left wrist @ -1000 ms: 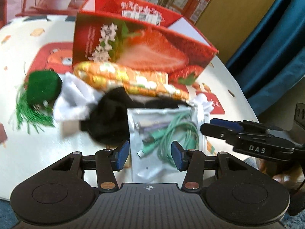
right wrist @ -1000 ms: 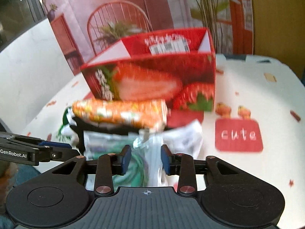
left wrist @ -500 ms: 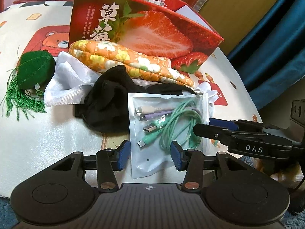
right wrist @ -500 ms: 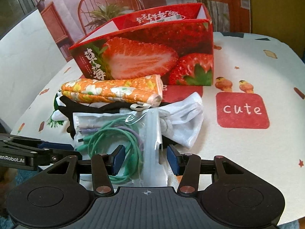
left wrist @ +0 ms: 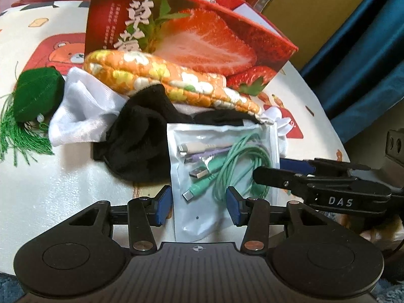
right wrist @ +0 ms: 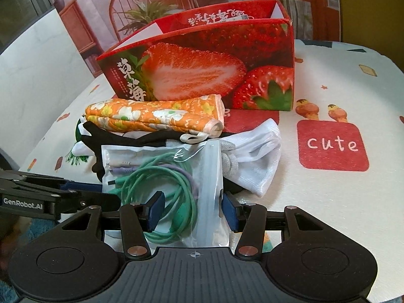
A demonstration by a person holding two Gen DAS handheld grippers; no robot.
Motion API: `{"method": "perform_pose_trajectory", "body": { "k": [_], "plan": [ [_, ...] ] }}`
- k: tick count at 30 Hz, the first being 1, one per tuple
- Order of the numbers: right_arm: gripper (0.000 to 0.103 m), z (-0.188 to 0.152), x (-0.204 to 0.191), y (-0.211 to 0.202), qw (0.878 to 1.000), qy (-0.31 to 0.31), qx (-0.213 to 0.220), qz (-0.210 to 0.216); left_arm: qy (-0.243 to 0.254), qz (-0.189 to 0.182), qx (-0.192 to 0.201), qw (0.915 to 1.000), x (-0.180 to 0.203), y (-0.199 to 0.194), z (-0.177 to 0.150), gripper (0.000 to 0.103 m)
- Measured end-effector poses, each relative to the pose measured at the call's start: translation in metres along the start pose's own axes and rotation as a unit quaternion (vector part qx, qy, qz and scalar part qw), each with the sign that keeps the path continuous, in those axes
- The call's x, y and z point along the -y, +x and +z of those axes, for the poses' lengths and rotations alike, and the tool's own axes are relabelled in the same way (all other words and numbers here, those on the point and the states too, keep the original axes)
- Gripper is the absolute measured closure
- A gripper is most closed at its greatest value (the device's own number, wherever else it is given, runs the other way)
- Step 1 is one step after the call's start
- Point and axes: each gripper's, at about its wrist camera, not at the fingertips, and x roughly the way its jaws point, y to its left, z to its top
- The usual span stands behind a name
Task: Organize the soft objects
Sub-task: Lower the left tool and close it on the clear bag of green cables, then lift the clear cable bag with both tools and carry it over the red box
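Observation:
A clear zip bag of coiled green and purple cables (left wrist: 222,166) lies on the near side of a pile of soft things. My left gripper (left wrist: 199,208) is open and straddles the bag's near end. My right gripper (right wrist: 193,210) also has the bag (right wrist: 161,176) between its fingers; its jaws are opening and the pads stand off the plastic. Behind the bag lie a black sock (left wrist: 141,136), an orange floral cloth (left wrist: 161,75), a white cloth (left wrist: 80,111) and a white sock (right wrist: 255,156). An open red strawberry box (right wrist: 202,70) stands behind the pile.
A green pouch with a tassel (left wrist: 35,98) lies left of the pile. The round table has a patterned cover (right wrist: 328,202), and its edge runs just under both grippers. Blue curtains (left wrist: 366,63) hang at the right. The two grippers' fingers nearly cross over the bag.
The right gripper's jaws, pinched on an upright fold of the bag a second ago, have spread apart. The left gripper has sunk slightly toward the bag, its gap unchanged.

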Motion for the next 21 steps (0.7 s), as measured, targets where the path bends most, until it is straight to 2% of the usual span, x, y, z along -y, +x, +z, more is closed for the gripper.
{"method": "perform_pose_trajectory", "body": {
  "k": [9, 14, 21],
  "plan": [
    [0.053, -0.001, 0.001, 0.004, 1.0, 0.009, -0.002, 0.006, 0.012, 0.001, 0.007, 0.9999, 0.002, 0.006, -0.001, 0.055],
    [0.06, -0.001, -0.009, 0.003, 1.0, -0.015, 0.0, 0.013, 0.014, -0.005, 0.011, 0.9998, 0.001, 0.004, -0.002, 0.055],
    [0.062, 0.001, -0.015, 0.009, 0.999, -0.027, -0.003, 0.017, 0.009, 0.002, 0.021, 0.9997, -0.004, 0.004, -0.002, 0.054]
  ]
}}
